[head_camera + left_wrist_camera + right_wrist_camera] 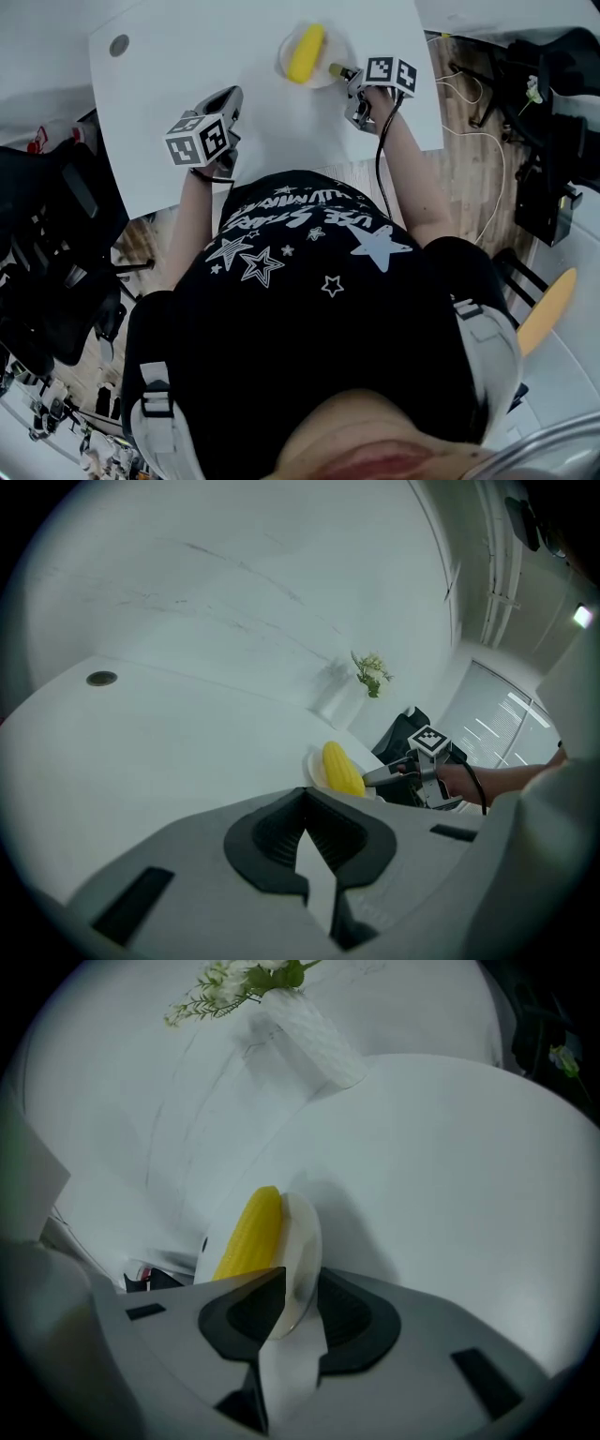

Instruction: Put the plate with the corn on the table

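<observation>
Closest to the head camera is the person's black star-printed shirt (309,281), with both bare forearms reaching away from it over the white tabletop (187,66).

On the right side, the right forearm (412,178) runs from a bent elbow, slanting far and left to the right gripper (343,73). Its marker cube (391,74) sits just right of the plate (286,58). The gripper points left at the plate's right rim. From its own camera, the right gripper (302,1279) has its jaws partly open, and the plate's pale rim (305,1232) stands in the gap between the dark pads (361,1321) without a clear squeeze on it.

The plate lies on the tabletop toward its far right part, and the yellow corn cob (307,53) rests across it lengthwise, pointing near to far. A white vase of green sprigs (309,1030) stands beyond the plate.

On the left side, the left forearm (192,211) goes almost straight forward. The left gripper (230,101) hangs over the tabletop's near middle, well apart from the plate. Its jaws meet at the tips with nothing between them (305,794). A round grommet (119,44) sits at the tabletop's far left.
</observation>
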A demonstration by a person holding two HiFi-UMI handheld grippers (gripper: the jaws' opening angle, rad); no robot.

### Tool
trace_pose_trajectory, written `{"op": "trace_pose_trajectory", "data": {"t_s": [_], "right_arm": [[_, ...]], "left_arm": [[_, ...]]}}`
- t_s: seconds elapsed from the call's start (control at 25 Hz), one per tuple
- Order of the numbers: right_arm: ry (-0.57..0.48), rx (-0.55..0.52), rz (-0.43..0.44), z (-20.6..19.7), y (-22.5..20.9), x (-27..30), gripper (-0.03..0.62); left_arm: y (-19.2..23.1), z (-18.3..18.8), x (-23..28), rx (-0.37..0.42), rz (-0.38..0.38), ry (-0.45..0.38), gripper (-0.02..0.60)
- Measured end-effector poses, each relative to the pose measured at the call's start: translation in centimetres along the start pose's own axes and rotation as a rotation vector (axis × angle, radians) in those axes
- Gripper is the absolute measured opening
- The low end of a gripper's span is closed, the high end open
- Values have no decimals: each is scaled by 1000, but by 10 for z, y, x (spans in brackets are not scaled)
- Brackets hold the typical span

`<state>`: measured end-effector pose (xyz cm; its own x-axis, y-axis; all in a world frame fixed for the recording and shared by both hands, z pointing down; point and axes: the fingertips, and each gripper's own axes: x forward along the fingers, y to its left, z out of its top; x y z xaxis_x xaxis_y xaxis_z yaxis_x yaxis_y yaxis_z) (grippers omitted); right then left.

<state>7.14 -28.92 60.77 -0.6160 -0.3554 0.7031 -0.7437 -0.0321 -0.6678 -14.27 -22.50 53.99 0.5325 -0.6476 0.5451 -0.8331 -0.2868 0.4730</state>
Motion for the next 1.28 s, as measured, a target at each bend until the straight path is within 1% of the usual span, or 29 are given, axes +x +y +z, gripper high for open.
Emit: {"op": "trace_pose_trajectory", "data": {"t_s": [0.4, 0.56, 0.64, 0.8, 0.92, 1.08, 1.28], "right_arm": [[-6, -85, -79, -3, 10, 1, 193], [-11, -125, -126, -3, 10, 0, 207], [-24, -136, -153, -3, 10, -1, 210], [-43, -196, -217, -1, 5, -2, 210], [-42, -211, -225, -1, 4, -2, 210], [-70, -241, -265, 3, 1, -9, 210], [-93, -261, -255, 2, 3, -19, 208]], "left_arm": [[0, -1, -16, 1, 23, -34, 6], [-5, 1, -19, 9, 25, -40, 6], [-4, 2, -20, 13, 24, -41, 6], [-4, 5, -20, 19, 20, -46, 6], [-5, 7, -18, 22, 19, -48, 6], [-8, 8, -19, 23, 16, -51, 6], [-12, 4, -22, 21, 19, -62, 6]]}}
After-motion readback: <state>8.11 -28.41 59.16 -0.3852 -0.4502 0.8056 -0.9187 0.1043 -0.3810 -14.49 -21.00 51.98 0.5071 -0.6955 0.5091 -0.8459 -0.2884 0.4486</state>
